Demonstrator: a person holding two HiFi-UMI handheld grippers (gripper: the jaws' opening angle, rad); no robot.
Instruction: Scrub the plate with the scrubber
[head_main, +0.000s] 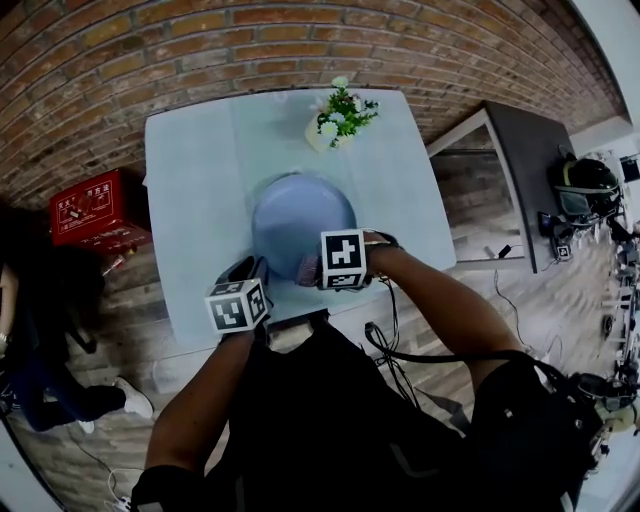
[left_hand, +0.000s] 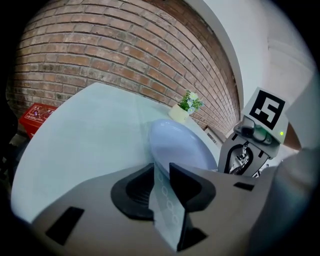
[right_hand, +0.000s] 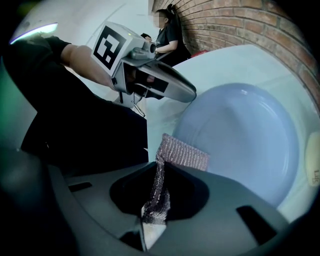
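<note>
Silvery mesh scrubber (right_hand: 182, 152) pinched in right tongs (right_hand: 159, 172), jaws drawn narrow on its tail, woven pad sticking out past the tips. Pad at near rim of pale blue plate (right_hand: 245, 135); touching or just short of it, not resolvable from right gripper view.

Left tongs (left_hand: 161, 172) clamped on near-left rim of plate, rim running in between the jaws. From head view: plate at middle of light counter (head_main: 190, 180), both tongs at its near edge, left one to the left of the right one. Just beyond far rim: potted flowers (head_main: 340, 115), outside the work zone.

Plate face smooth and bare to the eye; no suds or water seen.

Step judged: very start of scrubbing. Plate steadied, scrubber brought to the edge, no sign of a stroke across the face.

Next move calls for:
- carrying the pad forward off the rim onto the plate's well;
- pressing it flat, then working in circles or near-to-far strokes;
- keeping the left clamp firm against sliding or spinning under side load.

Cautions (judgement): thin hold on the scrubber tail, likely to fold or pull out under pressure; better to lean on the pad gently at first. Strokes best kept short of the far rim, to spare the flowers.
</note>
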